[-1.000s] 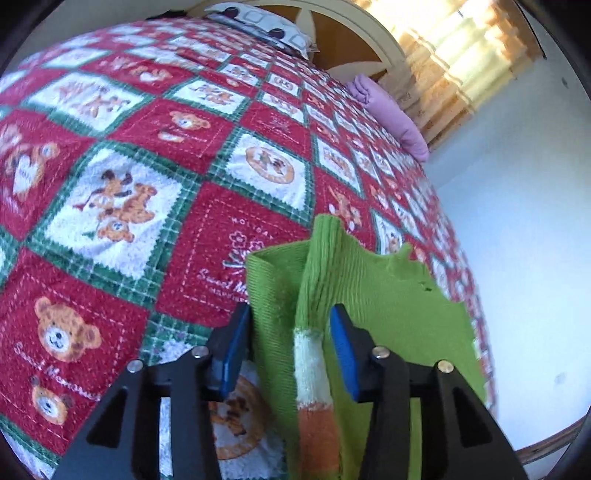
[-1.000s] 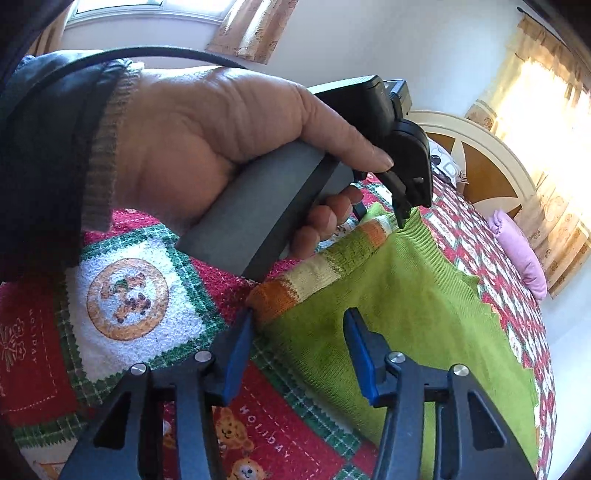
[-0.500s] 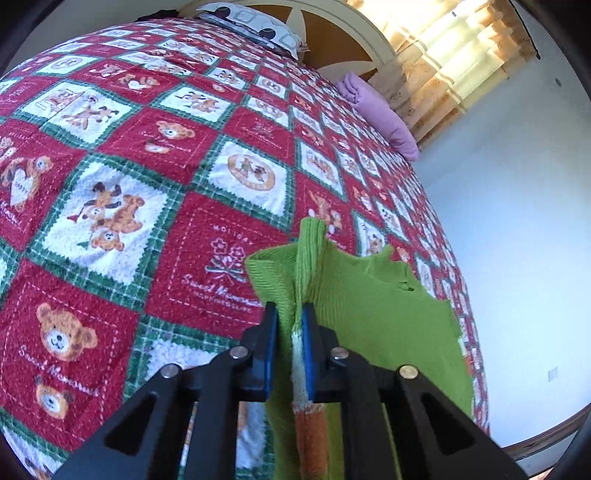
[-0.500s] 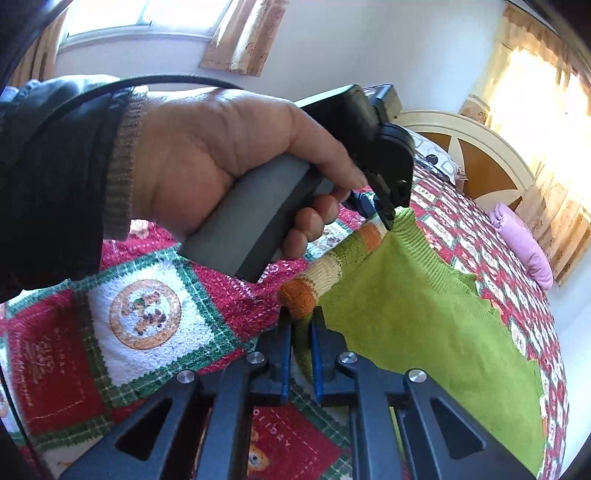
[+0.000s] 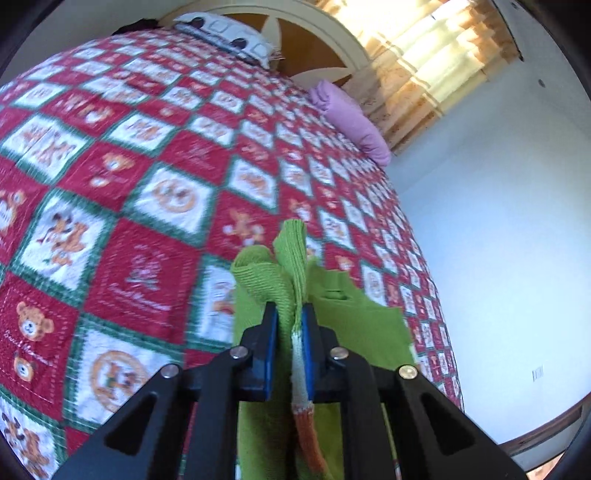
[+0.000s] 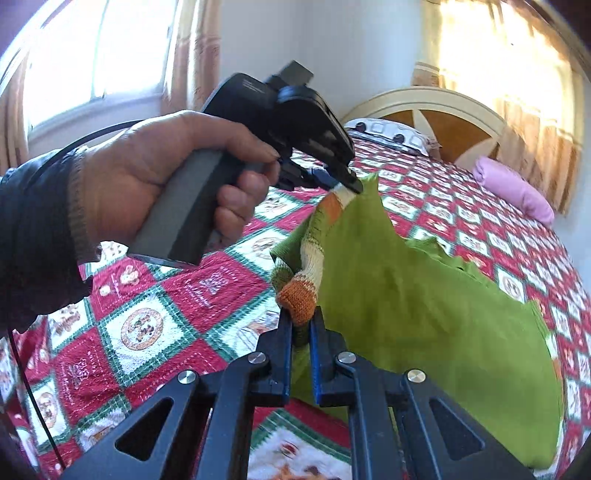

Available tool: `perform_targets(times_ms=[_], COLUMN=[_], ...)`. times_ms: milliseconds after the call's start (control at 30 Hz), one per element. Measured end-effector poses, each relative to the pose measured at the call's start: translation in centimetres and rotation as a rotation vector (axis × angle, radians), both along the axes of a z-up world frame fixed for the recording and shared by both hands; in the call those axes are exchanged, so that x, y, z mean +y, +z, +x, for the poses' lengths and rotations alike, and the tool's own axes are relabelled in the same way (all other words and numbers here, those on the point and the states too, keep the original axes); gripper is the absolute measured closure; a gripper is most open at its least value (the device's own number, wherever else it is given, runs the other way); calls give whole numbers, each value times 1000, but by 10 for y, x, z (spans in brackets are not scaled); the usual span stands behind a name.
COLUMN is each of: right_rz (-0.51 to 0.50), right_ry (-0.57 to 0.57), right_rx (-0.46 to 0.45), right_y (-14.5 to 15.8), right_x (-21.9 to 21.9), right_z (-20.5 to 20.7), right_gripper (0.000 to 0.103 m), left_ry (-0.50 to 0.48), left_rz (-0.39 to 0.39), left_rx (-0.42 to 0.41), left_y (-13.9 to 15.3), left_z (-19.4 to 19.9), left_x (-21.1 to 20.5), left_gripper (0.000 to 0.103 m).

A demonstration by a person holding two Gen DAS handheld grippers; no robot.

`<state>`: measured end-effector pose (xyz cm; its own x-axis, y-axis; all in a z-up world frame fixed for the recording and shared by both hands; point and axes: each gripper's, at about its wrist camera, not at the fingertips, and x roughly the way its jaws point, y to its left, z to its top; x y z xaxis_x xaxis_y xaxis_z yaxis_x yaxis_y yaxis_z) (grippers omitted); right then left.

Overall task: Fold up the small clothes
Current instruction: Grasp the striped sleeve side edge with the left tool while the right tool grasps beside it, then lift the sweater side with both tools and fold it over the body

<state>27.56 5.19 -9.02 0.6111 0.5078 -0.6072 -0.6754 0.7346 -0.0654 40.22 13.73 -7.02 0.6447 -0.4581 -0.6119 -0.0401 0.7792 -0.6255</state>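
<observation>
A small green knit sweater (image 6: 424,314) with a striped white and orange hem band hangs lifted over the red patchwork bedspread (image 6: 155,325). My right gripper (image 6: 300,321) is shut on the orange end of the band (image 6: 297,297). My left gripper (image 5: 290,317) is shut on the band's other end, with green knit (image 5: 291,254) bunched above its pads. In the right wrist view the left gripper (image 6: 351,184) shows higher and farther off, held by a person's hand (image 6: 166,177). The band sags between the two grips.
The bedspread (image 5: 110,192) covers the whole bed. A purple rolled cloth (image 5: 351,122) lies near the headboard (image 5: 314,59), with a white pillow (image 5: 229,33) at the top. The bed's right edge drops to a pale floor (image 5: 498,258).
Both grippers shut on the sweater's striped band, then rose. The sweater's near edge has lifted off the bedspread and now hangs between them.
</observation>
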Motion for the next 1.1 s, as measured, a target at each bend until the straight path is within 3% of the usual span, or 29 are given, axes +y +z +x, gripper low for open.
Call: perform_targets(times_ms=[300, 600, 1100], right_rz=[128, 229, 300], right_ry=[-63, -154, -259], right_rx=[54, 98, 181], right_y=[11, 16, 7], right_x=[-59, -120, -201], right_z=[5, 11, 22], right_gripper=[96, 96, 96], left_ry=[-74, -142, -257], left_rz=[41, 65, 70], left_rx=[-52, -78, -44], left_y=[34, 49, 34], left_z=[5, 17, 46], left_x=[-56, -114, -201], left_gripper=[91, 91, 91])
